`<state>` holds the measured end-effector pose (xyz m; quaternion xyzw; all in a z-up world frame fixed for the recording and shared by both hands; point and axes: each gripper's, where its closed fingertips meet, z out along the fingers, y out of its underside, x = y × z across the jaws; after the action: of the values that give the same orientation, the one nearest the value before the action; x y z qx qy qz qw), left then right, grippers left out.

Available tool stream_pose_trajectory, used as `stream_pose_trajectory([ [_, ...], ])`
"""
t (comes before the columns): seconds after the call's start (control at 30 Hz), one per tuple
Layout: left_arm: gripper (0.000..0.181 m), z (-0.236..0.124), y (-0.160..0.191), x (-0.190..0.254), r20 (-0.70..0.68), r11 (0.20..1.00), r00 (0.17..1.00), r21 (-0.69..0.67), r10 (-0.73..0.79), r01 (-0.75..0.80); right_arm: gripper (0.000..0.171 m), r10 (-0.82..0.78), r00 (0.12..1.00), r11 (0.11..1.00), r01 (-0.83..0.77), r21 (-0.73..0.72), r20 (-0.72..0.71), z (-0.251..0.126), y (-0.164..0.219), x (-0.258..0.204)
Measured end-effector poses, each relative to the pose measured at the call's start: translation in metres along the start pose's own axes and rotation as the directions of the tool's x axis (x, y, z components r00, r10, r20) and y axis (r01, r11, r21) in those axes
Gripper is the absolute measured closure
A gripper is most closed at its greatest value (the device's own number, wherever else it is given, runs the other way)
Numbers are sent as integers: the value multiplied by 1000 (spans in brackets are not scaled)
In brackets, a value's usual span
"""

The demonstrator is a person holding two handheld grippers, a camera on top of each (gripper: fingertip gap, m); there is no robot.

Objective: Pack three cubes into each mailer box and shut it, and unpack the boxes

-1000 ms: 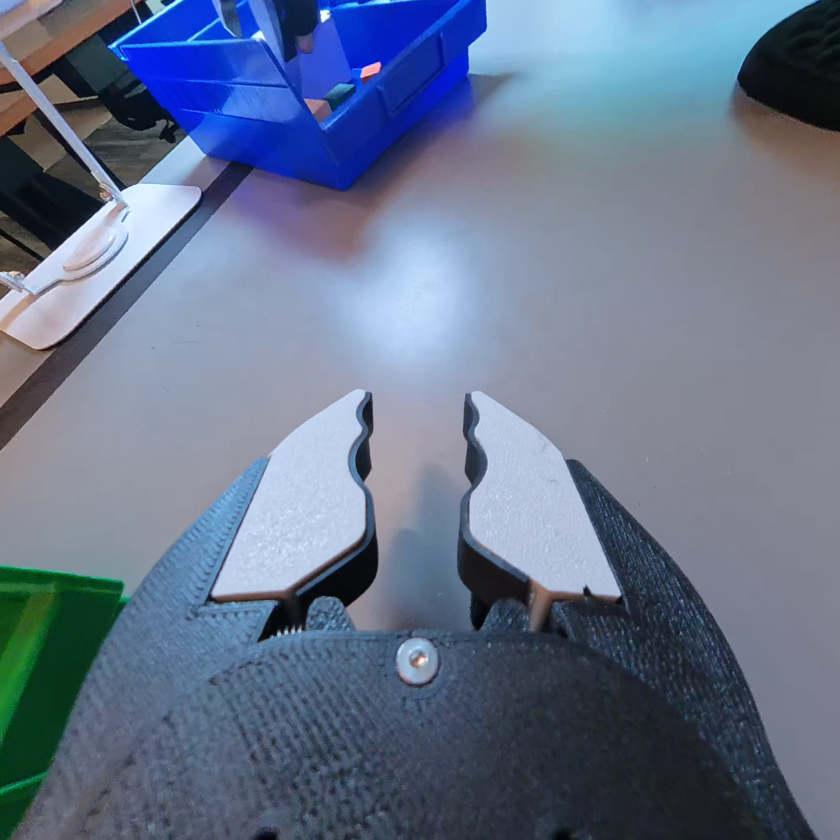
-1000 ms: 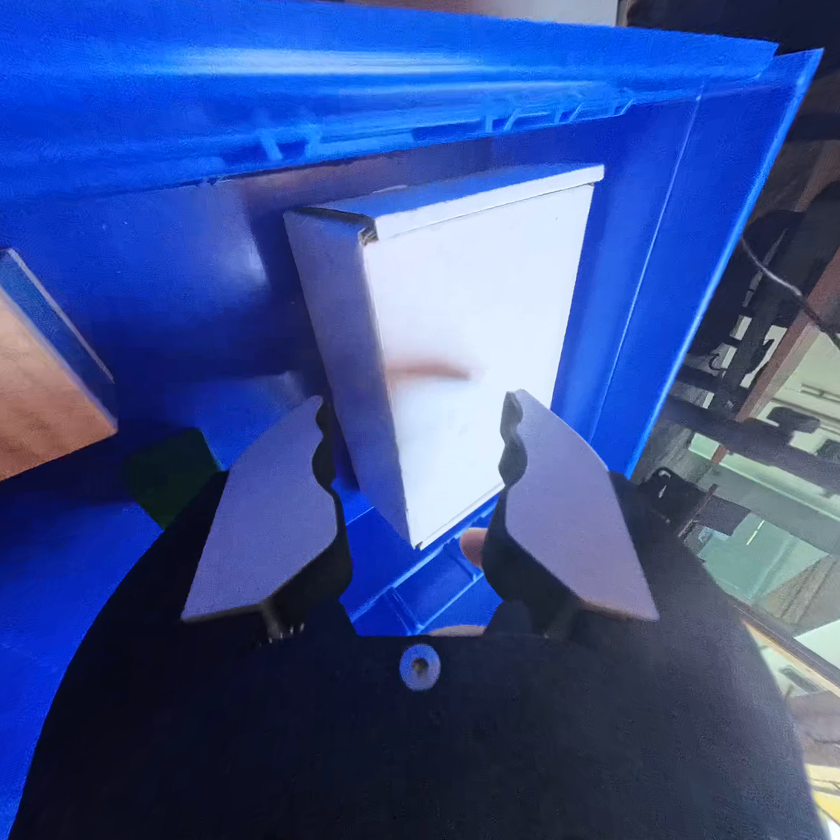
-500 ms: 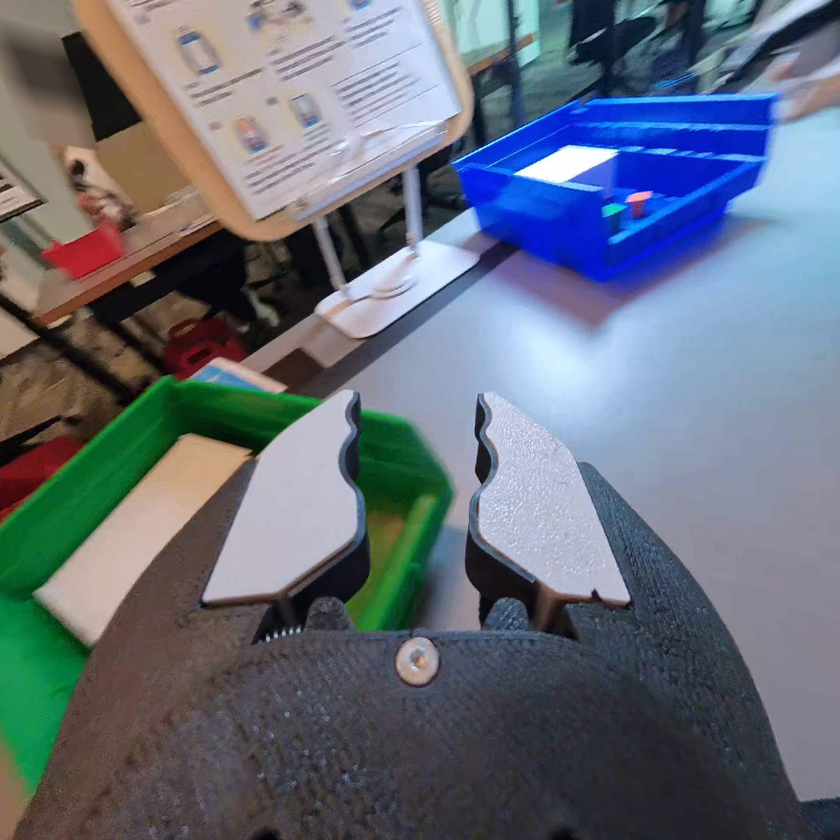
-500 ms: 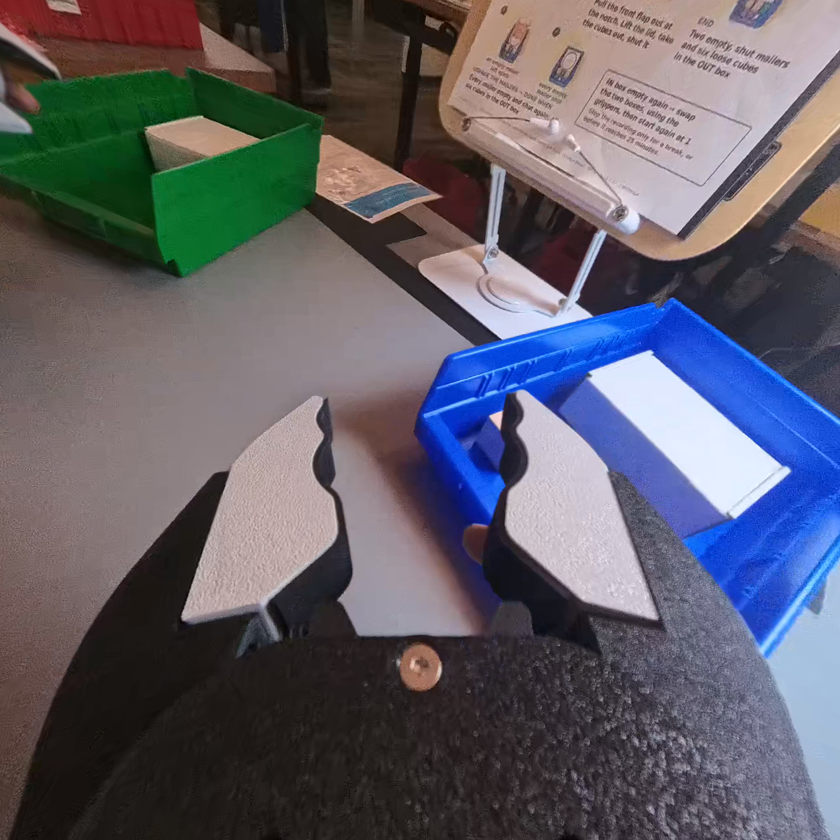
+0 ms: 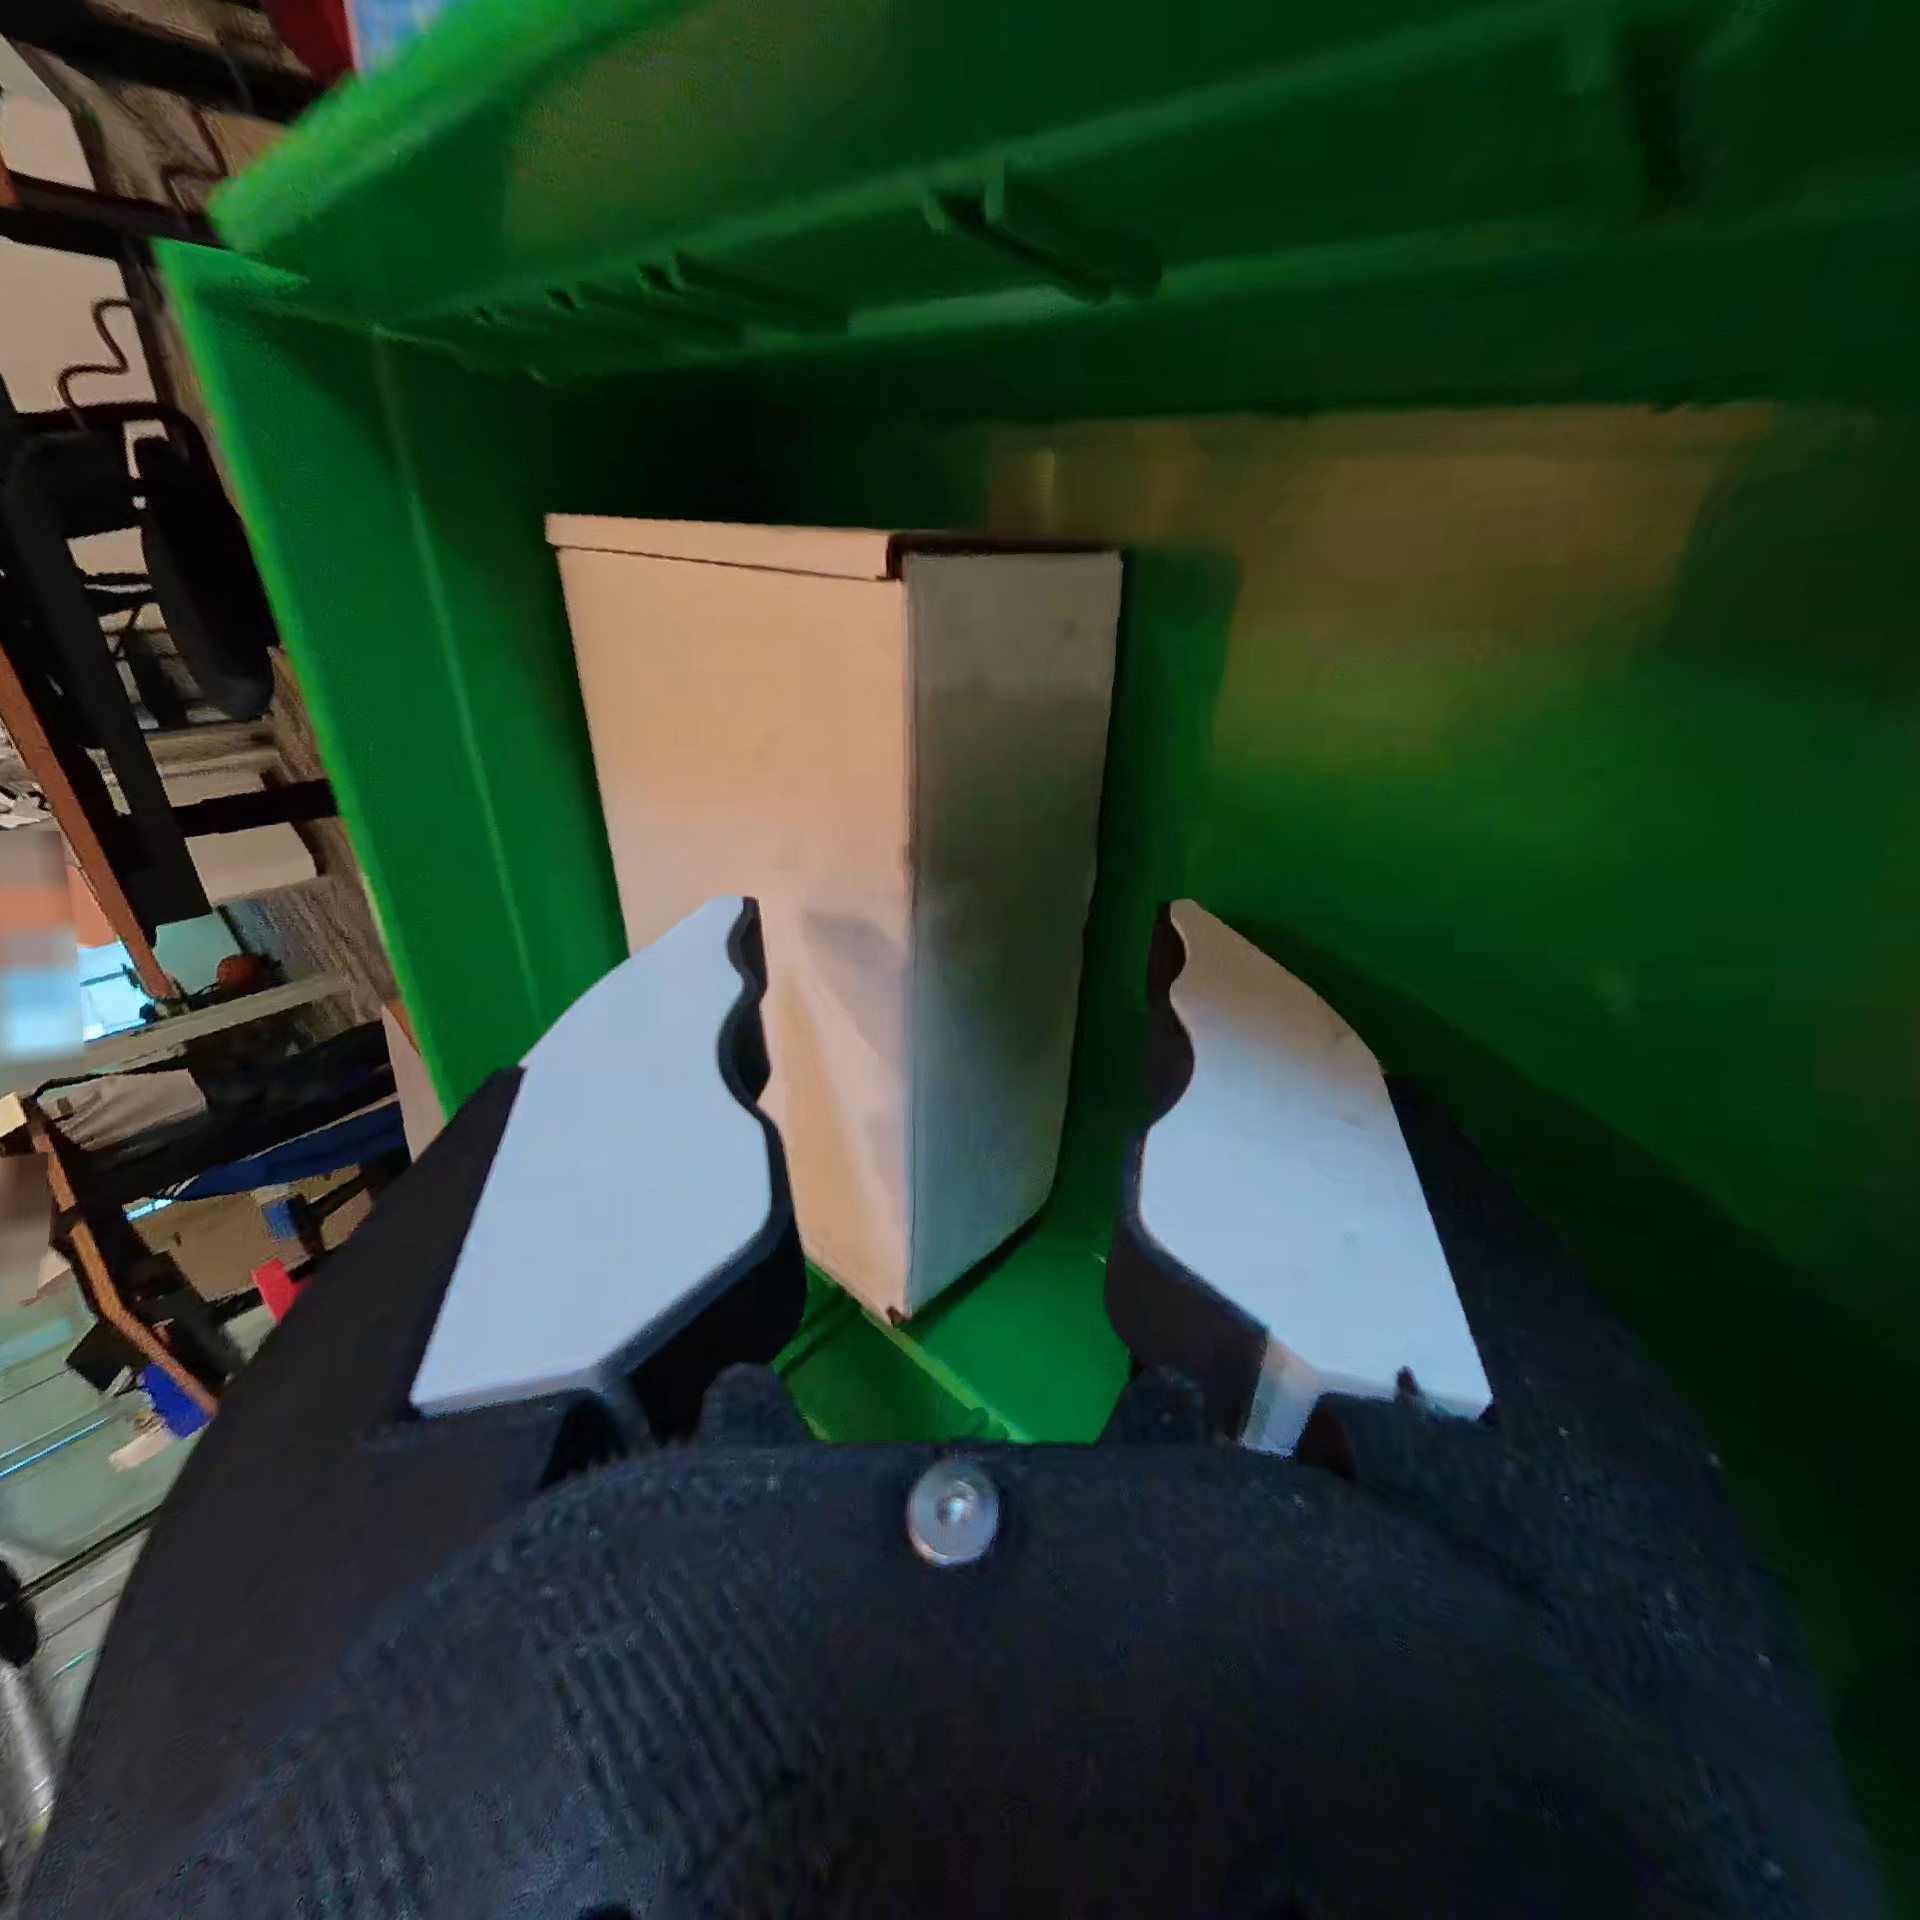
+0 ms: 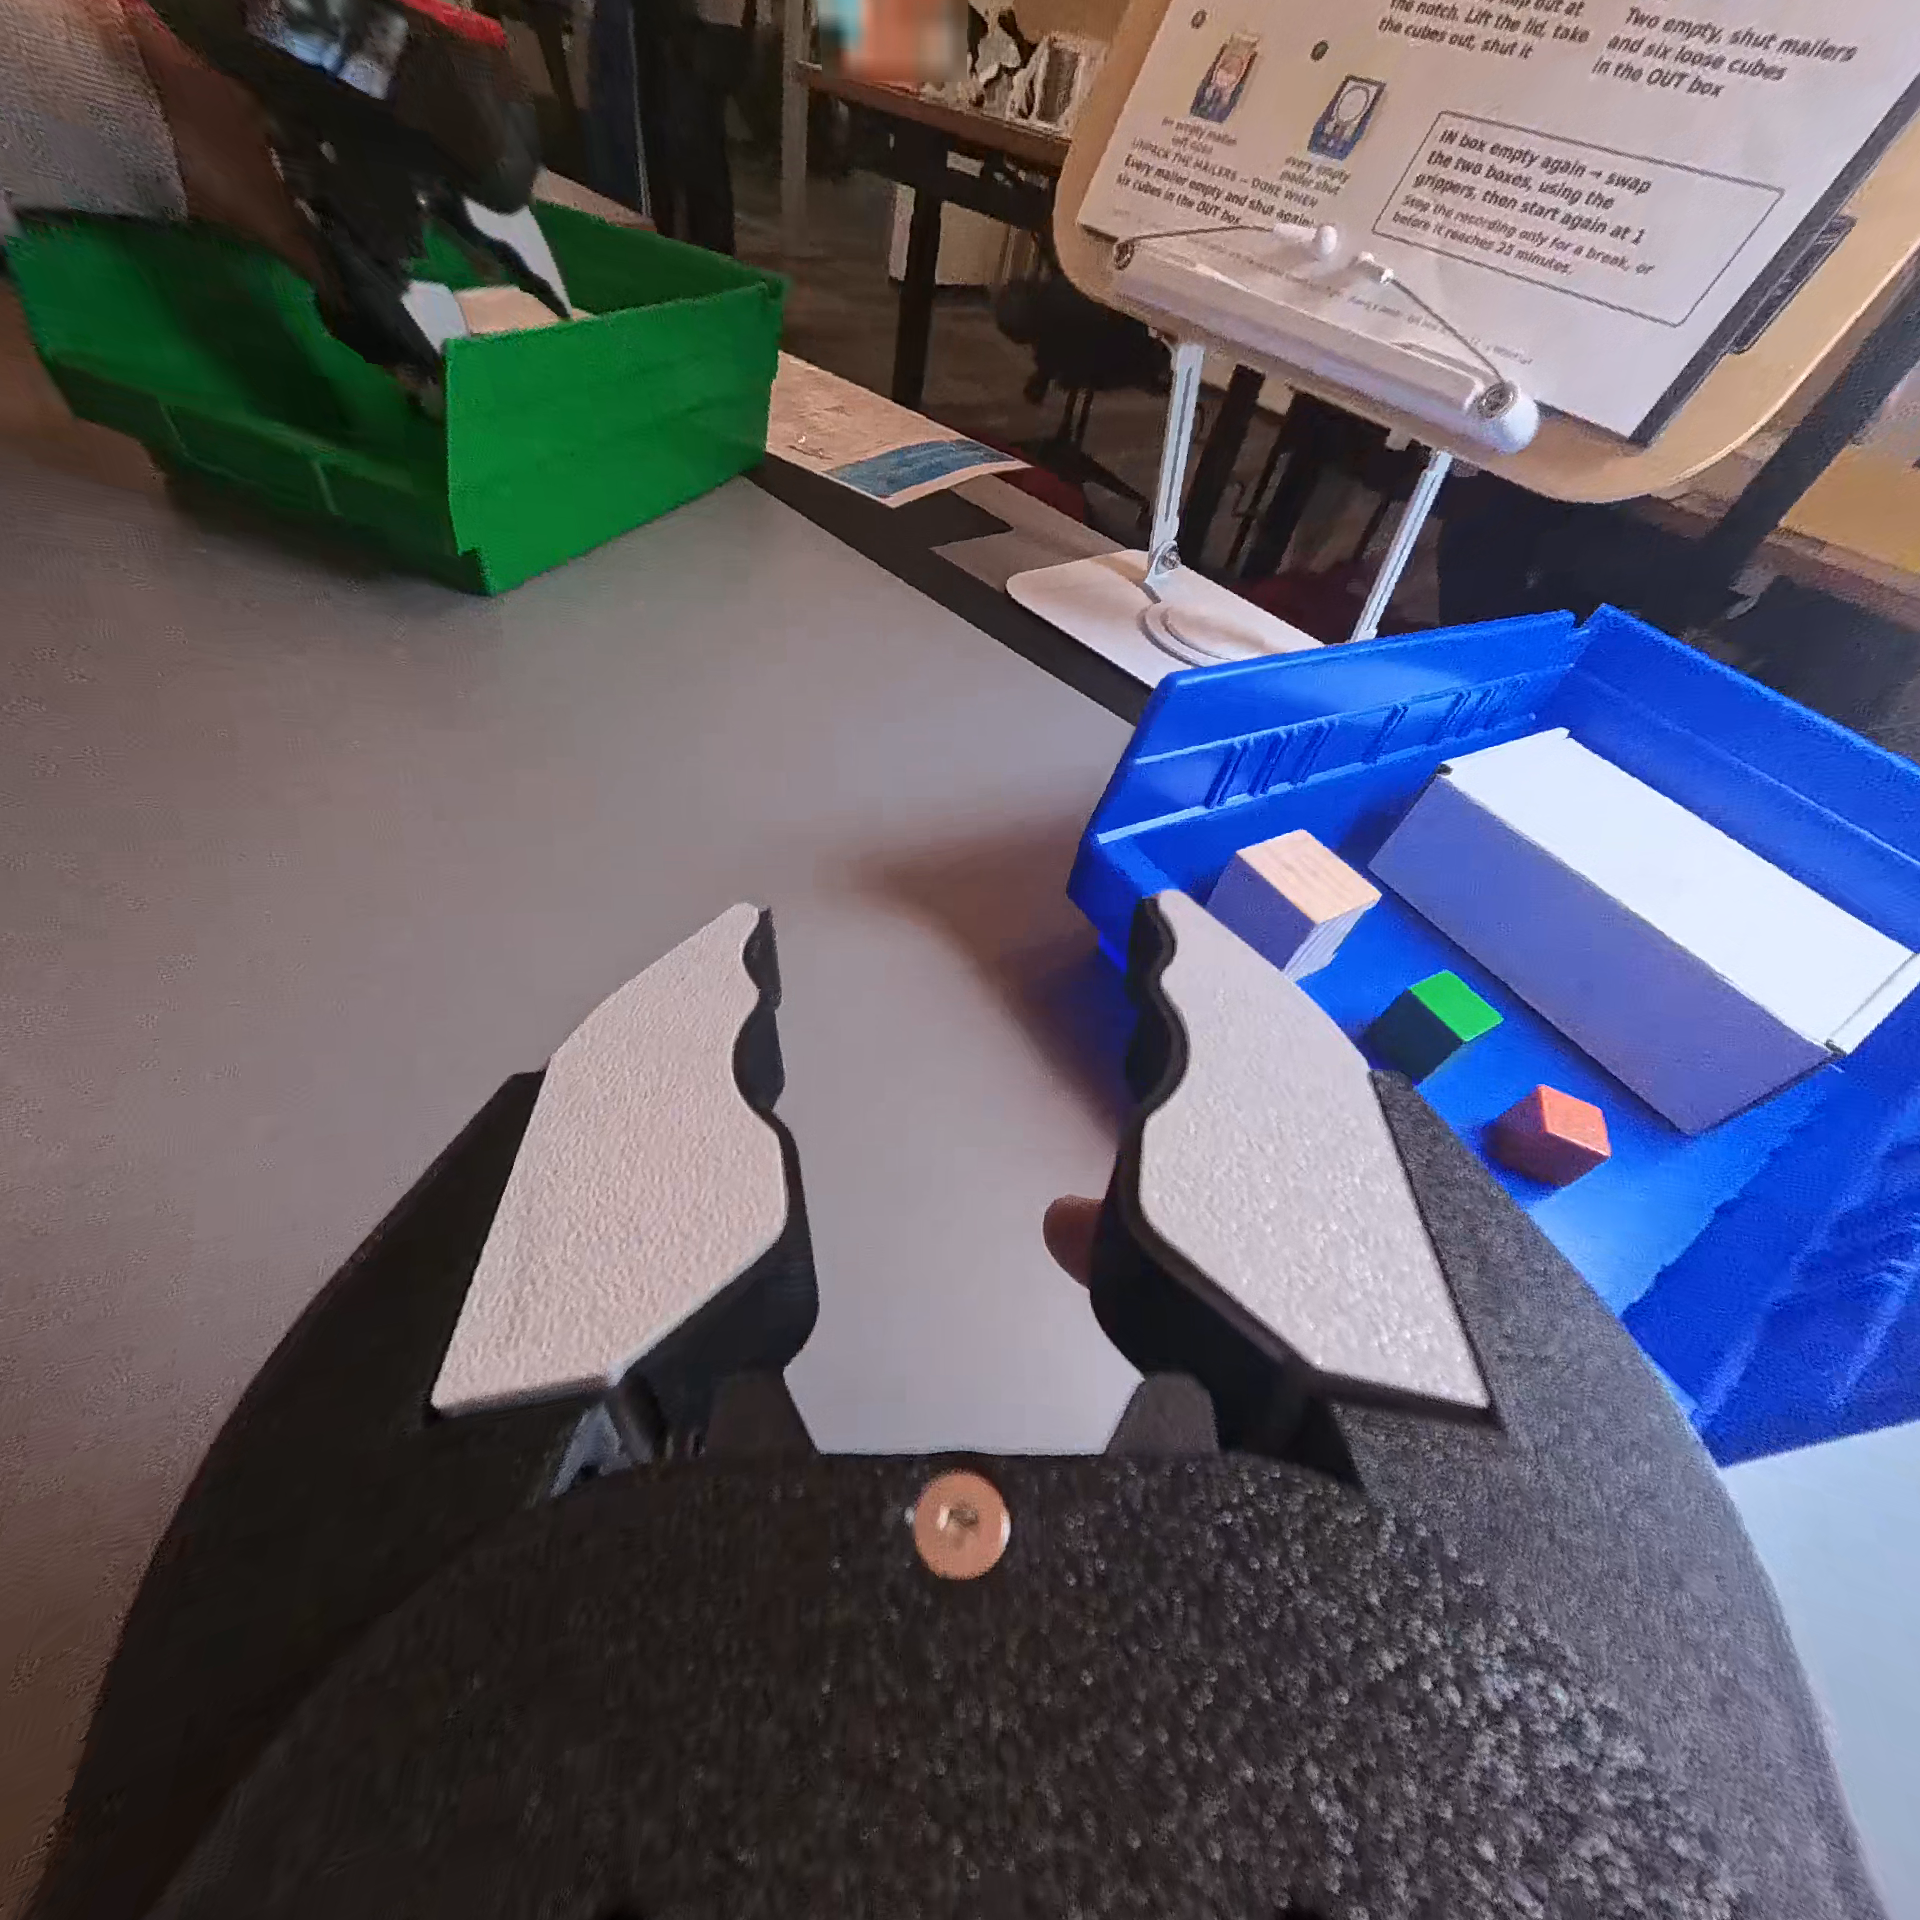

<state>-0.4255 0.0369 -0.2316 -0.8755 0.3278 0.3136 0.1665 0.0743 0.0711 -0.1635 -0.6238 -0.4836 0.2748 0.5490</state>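
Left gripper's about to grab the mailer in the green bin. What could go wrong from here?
1. The left gripper is open around one corner of the white mailer box, not square across its faces; closing there may twist or slip it.
2. The box sits close to the green bin wall, so the finger on that side has little room and may jam or drag the bin.
3. Thin cardboard could dent under a hard pinch.

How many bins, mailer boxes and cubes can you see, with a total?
Bins: 2, green bin, blue bin
Mailer boxes: 2, one in green, one in blue
Cubes: 3, wood cube, green cube, red cube
Total: 7
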Motion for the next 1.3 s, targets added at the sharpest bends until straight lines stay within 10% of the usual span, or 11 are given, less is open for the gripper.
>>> stream_pose_trajectory([
  [0.47, 123, 16, 3, -13, 140, 990, 980, -50, 140, -134, 111, 5, 1000, 1000, -5, -15, 30, -2, 15, -9],
  [0.6, 181, -11, -14, -15, 145, 986, 979, 52, 146, -155, 111, 0, 1000, 1000, 1, -8, 31, -2, 13, -10],
  [1.03, 125, -13, -42, -12, -55, 964, 982, 191, -179, 187, 113, -15, 999, 1000, 16, -12, 47, -1, 14, -16],
  [1.3, 108, 27, -60, -10, -46, 981, 990, 141, -131, 136, 114, -38, 998, 998, 40, -43, 48, 2, 21, -17],
])
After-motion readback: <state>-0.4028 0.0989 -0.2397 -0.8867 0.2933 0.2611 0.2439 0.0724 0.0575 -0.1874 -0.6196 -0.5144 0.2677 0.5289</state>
